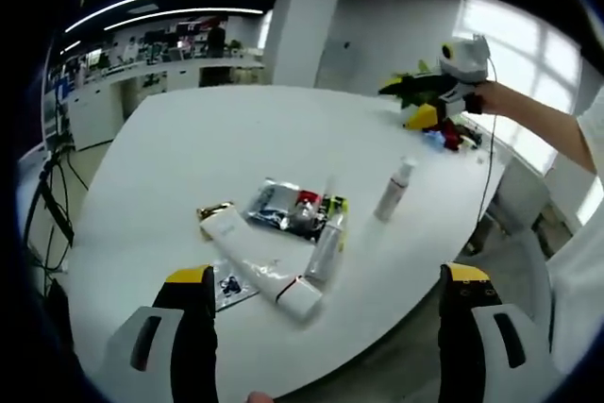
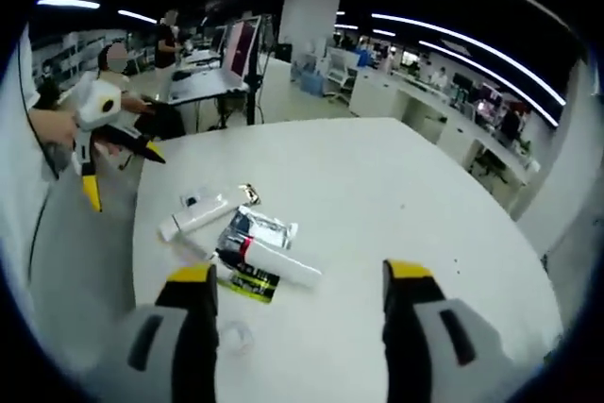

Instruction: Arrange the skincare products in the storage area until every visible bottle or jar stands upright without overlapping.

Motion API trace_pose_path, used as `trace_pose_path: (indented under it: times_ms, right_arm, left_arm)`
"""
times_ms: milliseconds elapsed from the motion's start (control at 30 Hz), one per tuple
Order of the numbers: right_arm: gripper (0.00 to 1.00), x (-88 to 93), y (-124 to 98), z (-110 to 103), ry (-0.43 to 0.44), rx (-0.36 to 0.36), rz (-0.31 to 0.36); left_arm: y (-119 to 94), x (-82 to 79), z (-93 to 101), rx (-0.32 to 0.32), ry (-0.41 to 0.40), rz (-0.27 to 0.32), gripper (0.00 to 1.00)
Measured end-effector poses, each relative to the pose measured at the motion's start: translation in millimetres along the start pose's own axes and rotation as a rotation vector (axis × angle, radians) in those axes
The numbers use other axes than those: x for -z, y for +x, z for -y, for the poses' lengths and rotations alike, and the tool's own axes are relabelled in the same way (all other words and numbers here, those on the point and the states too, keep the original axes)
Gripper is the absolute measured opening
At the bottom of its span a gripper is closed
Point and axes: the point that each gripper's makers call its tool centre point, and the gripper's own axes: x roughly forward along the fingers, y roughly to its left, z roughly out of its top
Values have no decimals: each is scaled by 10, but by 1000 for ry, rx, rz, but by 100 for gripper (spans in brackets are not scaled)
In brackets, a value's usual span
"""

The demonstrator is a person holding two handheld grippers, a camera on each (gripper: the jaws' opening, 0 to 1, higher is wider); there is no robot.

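Skincare pile mid-table on white round table [image 1: 189,148]: two white tubes lying flat, one [image 1: 260,266] with red band near its cap end, other [image 1: 326,244] slimmer, resting across foil sachets [image 1: 283,207]. Small white bottle [image 1: 394,190] upright, apart to the side of pile. Left gripper [image 1: 330,280] jaws spread wide, empty, pile between and just beyond tips. Right gripper [image 2: 297,276] jaws apart, empty, tubes [image 2: 193,217] just ahead of tips. Opposite gripper [image 1: 444,82] raised in hand [image 1: 491,96] beyond bottle.

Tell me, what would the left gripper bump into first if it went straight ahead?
Probably the white tube lying on the white table, right ahead between the open jaws of the left gripper. Depth is hard to judge.
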Motion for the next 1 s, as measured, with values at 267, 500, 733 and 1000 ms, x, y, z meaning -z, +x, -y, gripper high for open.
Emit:
trace_pose_path:
  times_ms: [267,500,733,1000]
  right_arm:
    - [63,51,320,-93,-104,-118,-71]
    - [58,106,591,-146,-194,-211,-123]
    - [53,228,902,-242,-291,-298,-173]
    - [52,431,1232,-334,-372,-367,-239]
  left_arm:
    - [77,6,51,19,17,-23,97]
    - [103,30,73,32,11,-37,97]
    - [106,34,69,31,-7,-40,96]
    - [136,57,102,36,-1,-59,96]
